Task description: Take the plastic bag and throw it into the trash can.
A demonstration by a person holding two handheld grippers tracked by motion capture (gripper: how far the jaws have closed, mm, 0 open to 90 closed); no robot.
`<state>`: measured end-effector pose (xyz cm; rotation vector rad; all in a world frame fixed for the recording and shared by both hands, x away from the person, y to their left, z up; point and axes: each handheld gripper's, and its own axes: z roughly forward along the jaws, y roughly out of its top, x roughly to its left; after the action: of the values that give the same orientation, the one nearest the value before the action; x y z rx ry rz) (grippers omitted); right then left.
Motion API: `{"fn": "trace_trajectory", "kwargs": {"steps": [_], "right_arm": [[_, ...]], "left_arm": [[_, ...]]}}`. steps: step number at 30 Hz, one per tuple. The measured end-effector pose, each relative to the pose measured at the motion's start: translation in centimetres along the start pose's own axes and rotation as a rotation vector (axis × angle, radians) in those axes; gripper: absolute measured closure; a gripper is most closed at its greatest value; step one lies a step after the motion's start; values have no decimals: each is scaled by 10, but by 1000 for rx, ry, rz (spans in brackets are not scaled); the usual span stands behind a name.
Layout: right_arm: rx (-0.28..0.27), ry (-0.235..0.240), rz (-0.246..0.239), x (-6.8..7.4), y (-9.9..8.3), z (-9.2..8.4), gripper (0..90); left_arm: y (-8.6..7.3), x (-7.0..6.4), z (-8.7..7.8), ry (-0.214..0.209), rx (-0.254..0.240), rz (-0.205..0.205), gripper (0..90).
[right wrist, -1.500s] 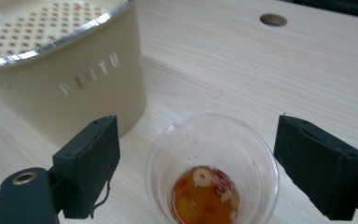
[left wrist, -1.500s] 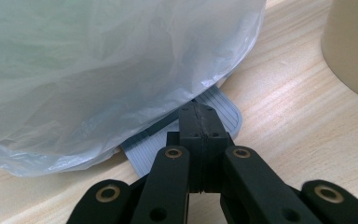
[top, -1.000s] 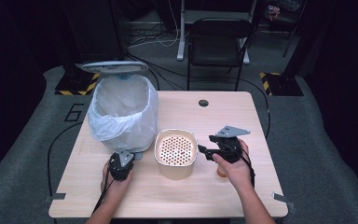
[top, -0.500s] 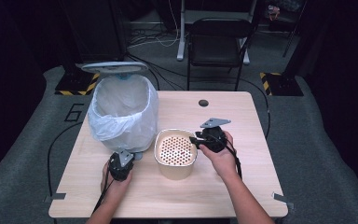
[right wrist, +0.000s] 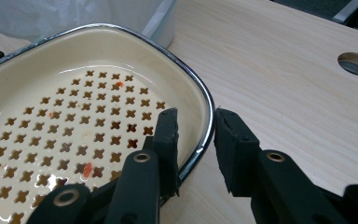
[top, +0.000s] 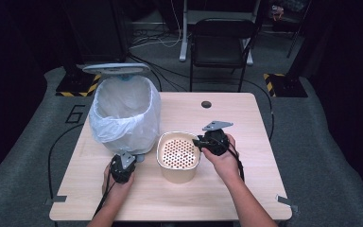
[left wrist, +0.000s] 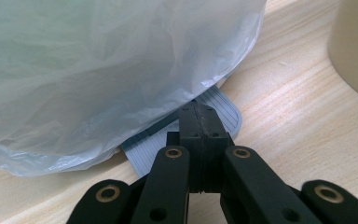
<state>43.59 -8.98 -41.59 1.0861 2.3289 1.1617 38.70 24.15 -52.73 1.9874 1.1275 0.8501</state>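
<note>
Now right gripper (top: pixel 199 141) fingers clenched on upright, mouth-up basket (top: pixel 178 163) rim; left gripper (left wrist: pixel 199 122) fingers clamped together.

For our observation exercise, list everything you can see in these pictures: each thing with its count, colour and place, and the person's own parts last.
Table: one, light wood, centre of the floor.
Bin: one, lined with a white plastic bag, back left of the table, lid raised.
Pedal: one, grey and ribbed, at the bin's foot.
Basket: one, cream, perforated base with orange crumbs, middle front of the table.
Cable hole: one, dark, back of the table.
Chair: one, black, behind the table.
Left gripper: one, black, fingers shut, on the pedal.
Right gripper: one, black, fingers closed astride the basket's rim.
Forearms: two, from the bottom edge.
</note>
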Motion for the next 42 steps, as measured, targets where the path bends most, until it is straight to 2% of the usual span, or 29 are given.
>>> {"fn": "trace_trajectory", "kwargs": {"steps": [9, 17, 21, 27, 32, 35, 37, 40, 42], "right_arm": [[-1, 12, -11, 8, -14, -17, 695], [-4, 36, 2, 11, -24, -27, 682], [-23, 54, 38, 10, -25, -31, 572], [-66, 59, 50, 7, -20, -43, 373], [-111, 10, 63, 4, -21, -55, 230], [-117, 2, 73, 1, -24, -60, 161], [-126, -2, 80, 0, -27, -64, 138], [-155, -5, 119, -2, -32, -70, 106], [-160, -12, 129, -3, -37, -74, 132]], "left_arm": [[0, 0, 0, 0, 1, 3, 900], [0, 0, 0, 6, -4, 4, 900], [0, 0, 0, 1, 2, 4, 900], [0, 0, 0, 5, -4, 2, 900], [0, -1, 0, 6, -4, 2, 900], [0, 0, 0, 6, -5, 1, 900], [0, 0, 0, -1, 0, 0, 900], [0, 0, 0, 0, 0, 0, 900], [0, 0, 0, 1, 0, 2, 900]]}}
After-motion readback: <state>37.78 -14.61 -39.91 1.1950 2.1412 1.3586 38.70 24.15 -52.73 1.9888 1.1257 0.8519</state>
